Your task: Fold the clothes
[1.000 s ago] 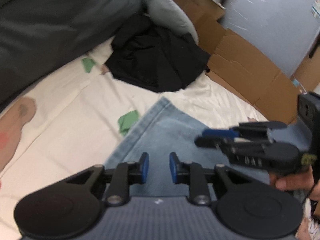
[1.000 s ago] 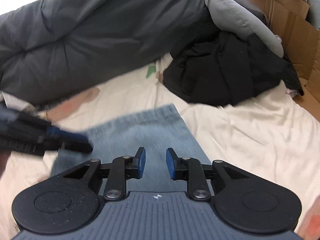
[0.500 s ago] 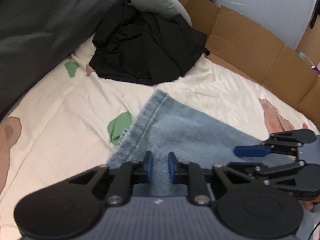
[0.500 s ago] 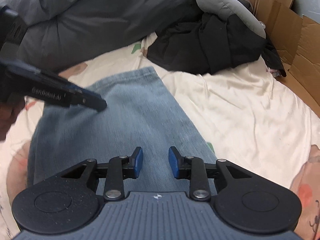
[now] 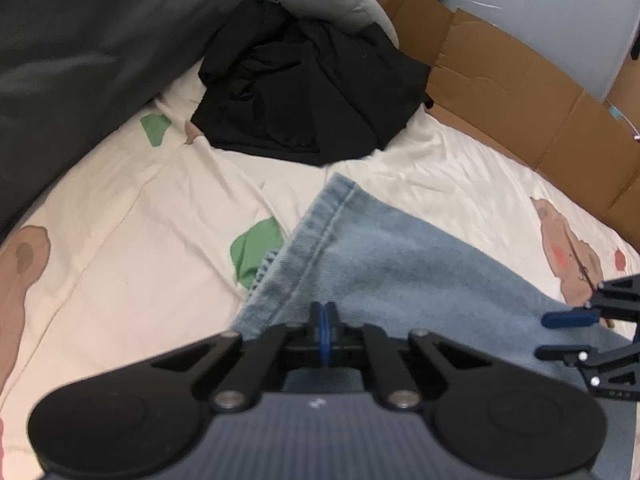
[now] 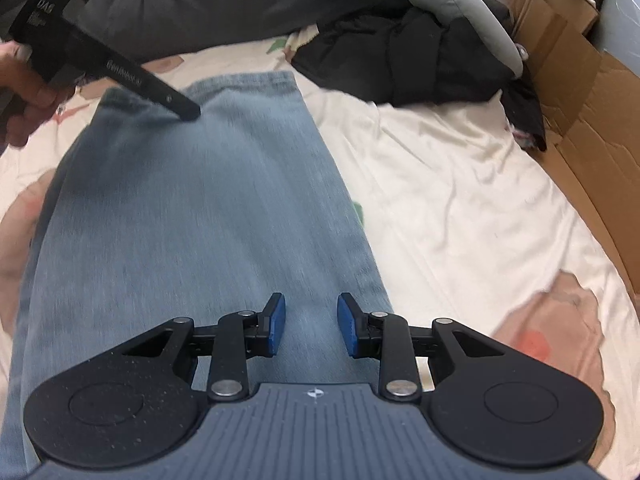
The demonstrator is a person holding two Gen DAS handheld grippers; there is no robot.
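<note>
Bed: cream sheet point(image 6: 460, 200) with cartoon prints in green and brownish-pink, so everything sits on soft bedding, no table.
Background: dark grey duvet point(image 5: 80, 60) bunched along the back, a black garment point(image 5: 312, 100) heaped beside it with a grey cushion point(image 5: 320, 0) leaning over the top, and flattened cardboard point(image 5: 520, 92) running along the far side.
Jeans: light blue denim leg point(image 6: 200, 220) laid flat on the sheet, hem end toward the black heap but apart from it. Near end runs under both cameras, so the rest of the jeans is cut off.
Left gripper point(image 5: 323, 330): blue pads pressed tight together, they've just been closing. Tips sit right at the denim near the hemmed edge. Can't really tell if any cloth is pinched, the linkage hides that spot and the pads look flush.
Right gripper point(image 6: 308, 330): pads parted a bit with a clear gap, hovering over the denim further down the leg, nothing between them.
Hand: a person's hand point(image 6: 24, 96) wraps the left tool's handle at the edge of the right view, mostly cropped off.
Pose: both tools tilt steeply down at the bed. From the right view the left one pokes in from the side, tip down on the denim close to the hem.
Blur: denim in the right view is smeared, so weave and seams there are mush.
</note>
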